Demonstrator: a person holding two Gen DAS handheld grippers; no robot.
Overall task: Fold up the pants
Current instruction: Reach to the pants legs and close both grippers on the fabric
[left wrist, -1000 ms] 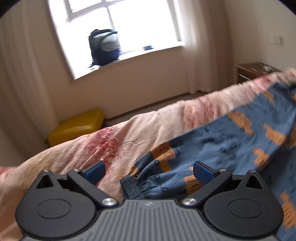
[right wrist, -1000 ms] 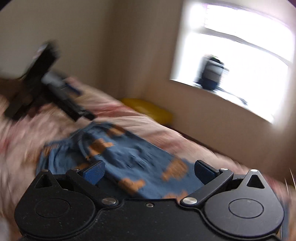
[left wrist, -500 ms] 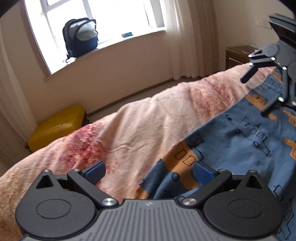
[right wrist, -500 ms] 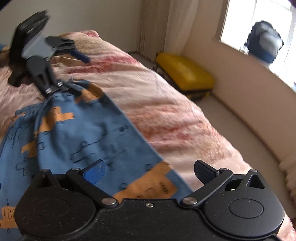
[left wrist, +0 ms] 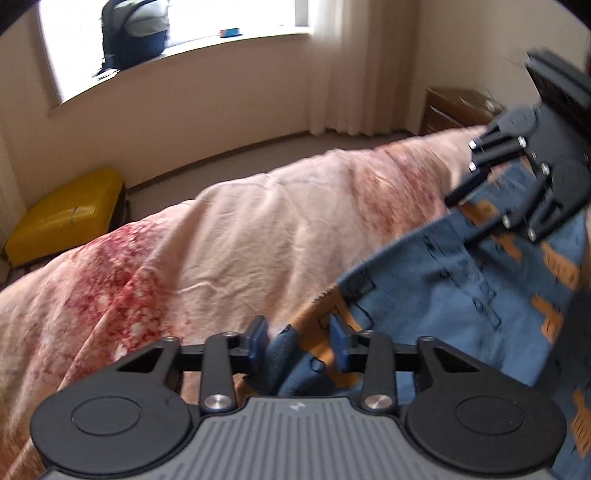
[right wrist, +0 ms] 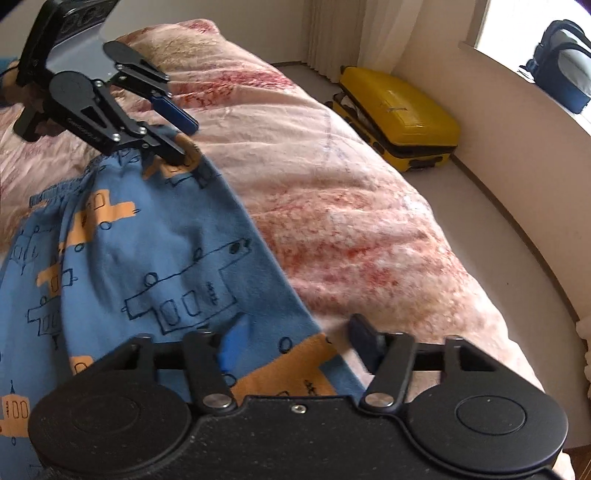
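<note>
Both jaws closing since earlier | pants between | suitcase aside

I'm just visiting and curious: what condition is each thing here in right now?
Pants: spread out on the bed, edge between both sets of fingers.
Left gripper: closing, pants edge bunched between its fingers.
Right gripper: closing, pants edge between its fingers, gap still showing.
Bedcover: wrinkled.
Yellow suitcase: lying flat on the floor.
Backpack: upright on the windowsill.
</note>
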